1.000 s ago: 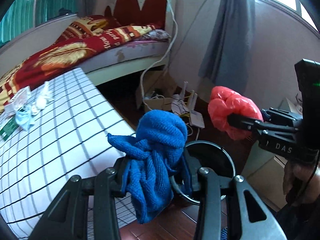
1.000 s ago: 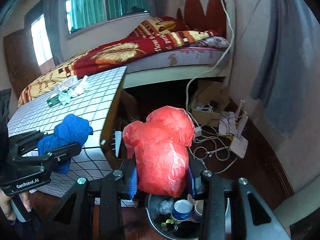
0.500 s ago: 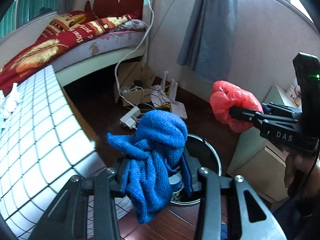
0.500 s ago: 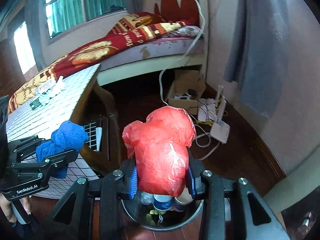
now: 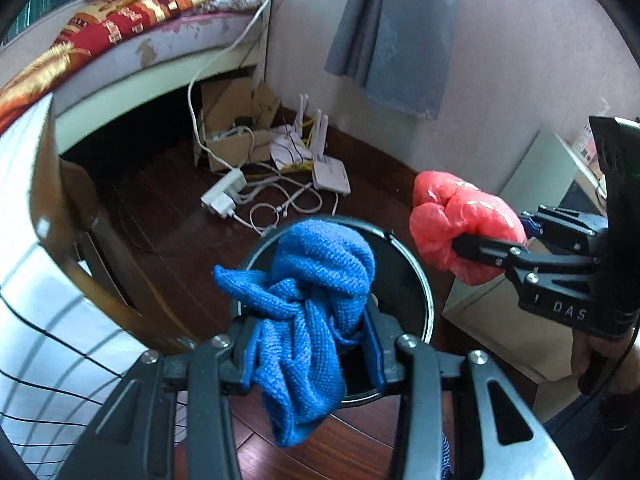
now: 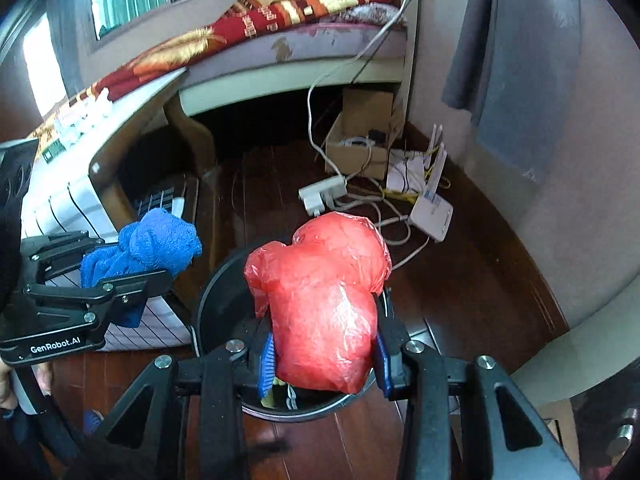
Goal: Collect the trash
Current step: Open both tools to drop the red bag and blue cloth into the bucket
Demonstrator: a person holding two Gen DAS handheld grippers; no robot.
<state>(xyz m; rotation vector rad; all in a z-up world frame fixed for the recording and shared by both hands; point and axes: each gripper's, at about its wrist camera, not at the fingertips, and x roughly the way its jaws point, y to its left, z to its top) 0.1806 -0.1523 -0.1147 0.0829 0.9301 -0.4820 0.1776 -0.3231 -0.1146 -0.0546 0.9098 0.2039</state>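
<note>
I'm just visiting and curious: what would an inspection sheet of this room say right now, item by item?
Surface: dark wooden floor; table with checked white cloth at the left.
Job's things: red plastic bag and blue cloth, both held above the black bin; the bin already has some litter in it.
Clutter: open cardboard box, white router.
Grippers: right claw shut on the bag; left claw shut on the cloth.
Cables: white power strip with tangled leads on the floor; one cord runs up the bed end.
Surroundings: bed with red patterned blanket, grey curtain.
</note>
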